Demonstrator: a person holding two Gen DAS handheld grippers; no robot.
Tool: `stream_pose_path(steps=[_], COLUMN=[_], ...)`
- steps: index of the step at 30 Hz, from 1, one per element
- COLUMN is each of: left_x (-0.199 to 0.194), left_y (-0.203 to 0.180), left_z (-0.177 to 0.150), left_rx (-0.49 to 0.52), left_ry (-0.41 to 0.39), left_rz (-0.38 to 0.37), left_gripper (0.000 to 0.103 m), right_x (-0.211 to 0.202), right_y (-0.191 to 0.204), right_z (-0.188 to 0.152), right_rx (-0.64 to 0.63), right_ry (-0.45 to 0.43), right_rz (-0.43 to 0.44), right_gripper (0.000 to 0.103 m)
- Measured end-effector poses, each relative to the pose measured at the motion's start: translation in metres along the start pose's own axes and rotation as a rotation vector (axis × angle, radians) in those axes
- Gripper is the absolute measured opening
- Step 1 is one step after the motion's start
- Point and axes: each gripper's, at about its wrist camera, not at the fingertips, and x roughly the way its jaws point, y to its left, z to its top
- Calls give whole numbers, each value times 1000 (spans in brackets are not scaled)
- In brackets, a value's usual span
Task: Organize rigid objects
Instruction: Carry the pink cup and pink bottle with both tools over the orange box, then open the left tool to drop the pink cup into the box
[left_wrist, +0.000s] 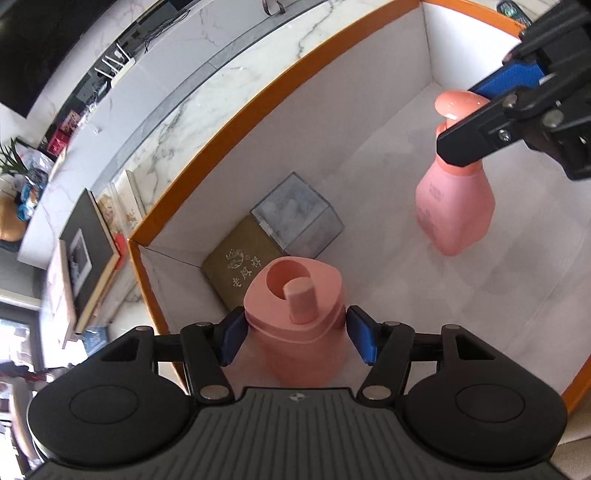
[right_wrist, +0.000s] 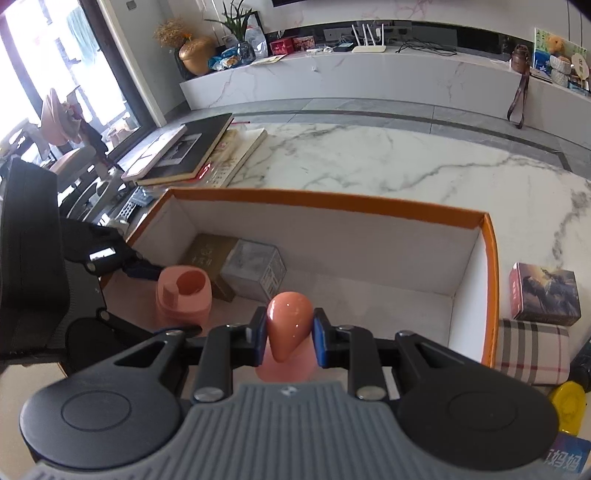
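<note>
Ribbed grey plastic and two round black housings fill the bottom of each wrist view. Beyond them, the left gripper (left_wrist: 295, 334) is seen with its blue pads (left_wrist: 232, 341) set on either side of a matte pink bottle (left_wrist: 297, 332). This squat bottle has rounded shoulders, a recessed top and a short cylindrical spout; the pads lie close to its shoulders, but whether they press it cannot be told. It stands at the near left end of an open box (right_wrist: 369, 206) with an orange rim and plain white card walls.

In the corner just beyond it, a dull gold box (left_wrist: 236, 266) with printed characters lies beside a translucent grey cube (left_wrist: 297, 216); the two are touching.

The right gripper (right_wrist: 289, 334) is clamped at the neck of a second pink bottle (left_wrist: 454, 206), under its glossy, rounded cap (right_wrist: 290, 325). That bottle's flared matte body hangs over the white floor toward the box's right end, well apart from the first bottle.

Outside the box, on the veined marble tabletop (right_wrist: 369, 158), a stack of books (right_wrist: 184, 151) is seen at the left, and a picture-printed carton (right_wrist: 543, 293) above a checked case (right_wrist: 532, 350) at the right.
</note>
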Motion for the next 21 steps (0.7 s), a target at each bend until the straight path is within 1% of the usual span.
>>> stream_pose_path(steps=[3,6,7,10,14,16,19,21], left_x=[-1,-5,-7,-14,-30,-40,-53,-60], left_y=[1,6,9,16,26,32,44,53], left_z=[-2,-4,-6,-9,-15,-19,-27,-31], left_rx=[-22,-89,-114,-182,-279,-336,-447,-522], left_ry=[1,-9,-15,-42,-106,-160,-223,-237], left_rz=[12,18,15,-6,-38,-54,-92,-99], left_gripper=[73,75,78,78,78,78,78,78], right_x=[0,1,1,1,2,4,6,9], right_y=[-2,-3,-3,0,6,10,16,20], right_z=[-1,0,0,-1,0,0,2,4], right_rx=[1,9,8,3,-13,-23,-41,-55], right_ry=[3,1,0,2,5,6,6,7], right_rz=[-10,-10,-9,-3,1,5,10,12], right_gripper=[26,26,26,26,26,26,26,26])
